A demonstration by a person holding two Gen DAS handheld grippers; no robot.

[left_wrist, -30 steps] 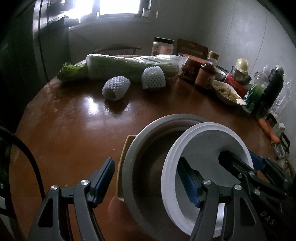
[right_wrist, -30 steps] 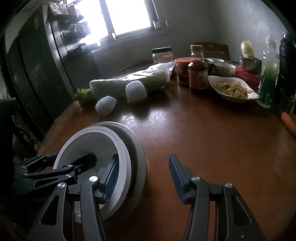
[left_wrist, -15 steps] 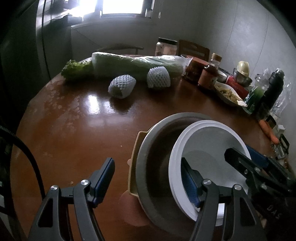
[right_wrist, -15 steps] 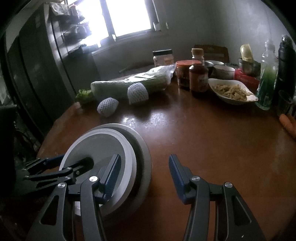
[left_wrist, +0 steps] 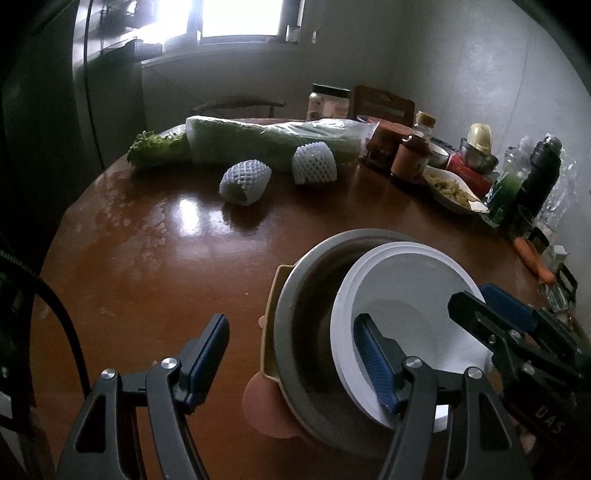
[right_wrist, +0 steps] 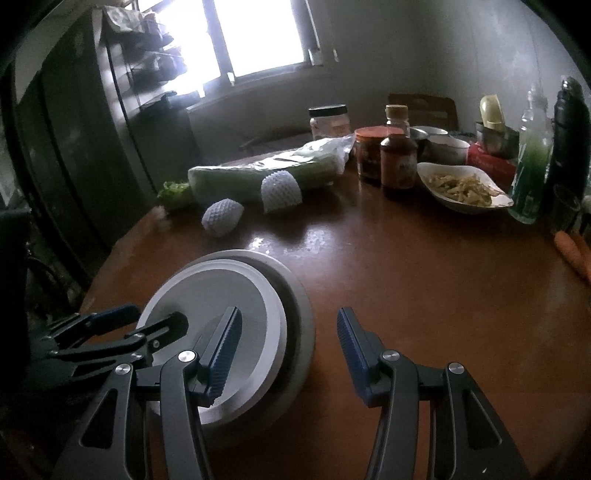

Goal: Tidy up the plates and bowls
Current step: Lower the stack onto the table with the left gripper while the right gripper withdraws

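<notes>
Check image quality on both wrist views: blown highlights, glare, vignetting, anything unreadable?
Left wrist: window clipped white, its glare streaks the table, corners vignetted black, fisheye bends the edges, white plate readable. Right wrist: window blown out too, backlit shelving at left nearly black, softer sheen on the table, stacked dishes grey but legible.

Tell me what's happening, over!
Left gripper open, right gripper open. White plate nested in grey bowl, stack tilted. Foam-wrapped fruit well beyond, nothing blocking.
</notes>
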